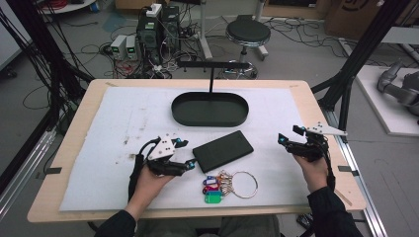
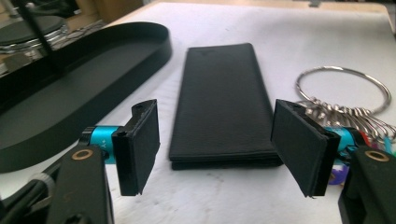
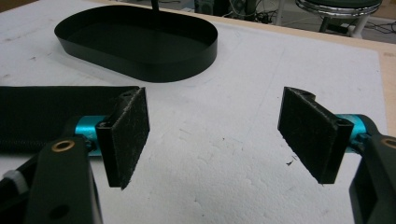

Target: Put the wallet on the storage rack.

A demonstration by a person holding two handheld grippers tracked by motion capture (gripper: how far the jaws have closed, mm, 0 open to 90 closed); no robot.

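A flat black wallet (image 1: 223,150) lies mid-table on the white mat. Just in front of it is a metal key ring (image 1: 228,184) with coloured tags. My left gripper (image 1: 186,153) is open at the wallet's left end, apart from it; in the left gripper view the wallet (image 2: 222,100) lies just beyond the spread jaws of this gripper (image 2: 217,149), with the key ring (image 2: 343,86) to its right. My right gripper (image 1: 289,135) is open over bare mat, right of the wallet. The right gripper view has nothing between the jaws of the right gripper (image 3: 215,135), and the wallet (image 3: 42,112) lies to their left.
A black oval tray (image 1: 209,123) with a thin T-shaped stand (image 1: 212,66) sits behind the wallet, also seen as the tray (image 2: 140,70) at left and the tray (image 3: 154,70) ahead. The white mat (image 1: 99,148) covers most of the wooden table. A stool and cables stand beyond.
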